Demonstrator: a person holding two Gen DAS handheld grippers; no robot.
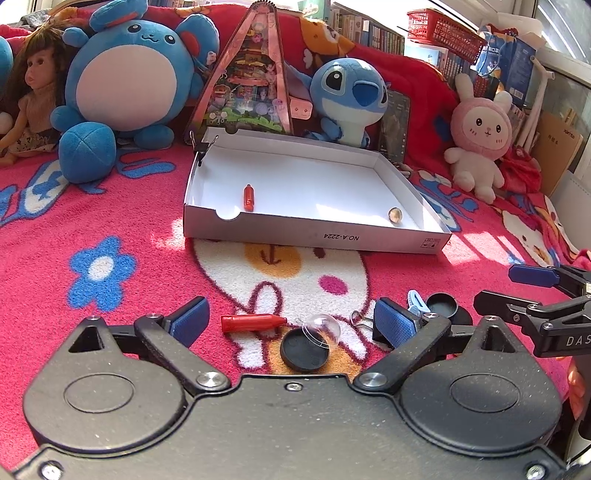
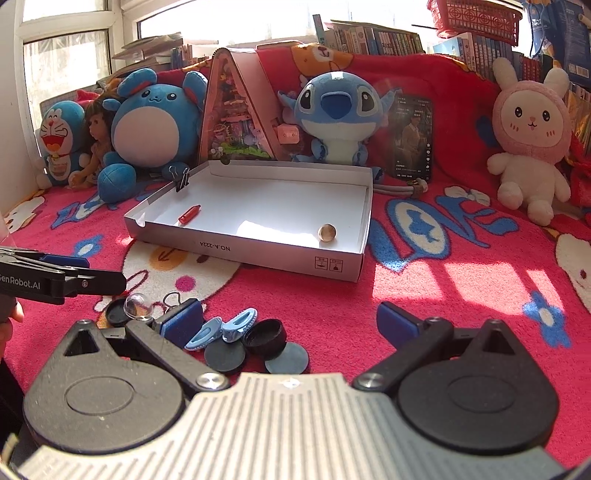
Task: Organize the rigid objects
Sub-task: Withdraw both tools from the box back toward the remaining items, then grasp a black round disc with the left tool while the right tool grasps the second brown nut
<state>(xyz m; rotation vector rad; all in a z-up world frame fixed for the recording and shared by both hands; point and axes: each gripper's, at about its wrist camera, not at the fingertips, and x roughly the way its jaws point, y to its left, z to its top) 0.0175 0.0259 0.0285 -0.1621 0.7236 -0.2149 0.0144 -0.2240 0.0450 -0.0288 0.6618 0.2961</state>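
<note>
A white shallow box [image 1: 314, 236] [image 2: 258, 253] lies on the pink blanket, holding a red capsule [image 1: 249, 197] [image 2: 189, 214] and a small marble [image 1: 395, 214] [image 2: 327, 233]. My left gripper [image 1: 291, 321] is open just above the blanket; between its fingers lie a red bullet-shaped piece [image 1: 253, 322], a clear dome [image 1: 320, 329] [image 2: 137, 305] and a black disc [image 1: 304, 350]. My right gripper [image 2: 291, 323] is open and empty; blue clips [image 2: 221, 328], a black cap [image 2: 265, 336] and two dark discs [image 2: 224, 356] lie between its fingers. A binder clip [image 2: 171, 299] lies by the left fingertip.
A binder clip [image 1: 201, 146] grips the box's back left corner. Plush toys, a doll [image 1: 33, 99], a triangular pink box [image 1: 251, 81] and a phone [image 2: 413, 138] line the back. Bookshelves and a red basket [image 1: 443, 29] stand behind. My right gripper's fingers [image 1: 532, 275] show in the left wrist view.
</note>
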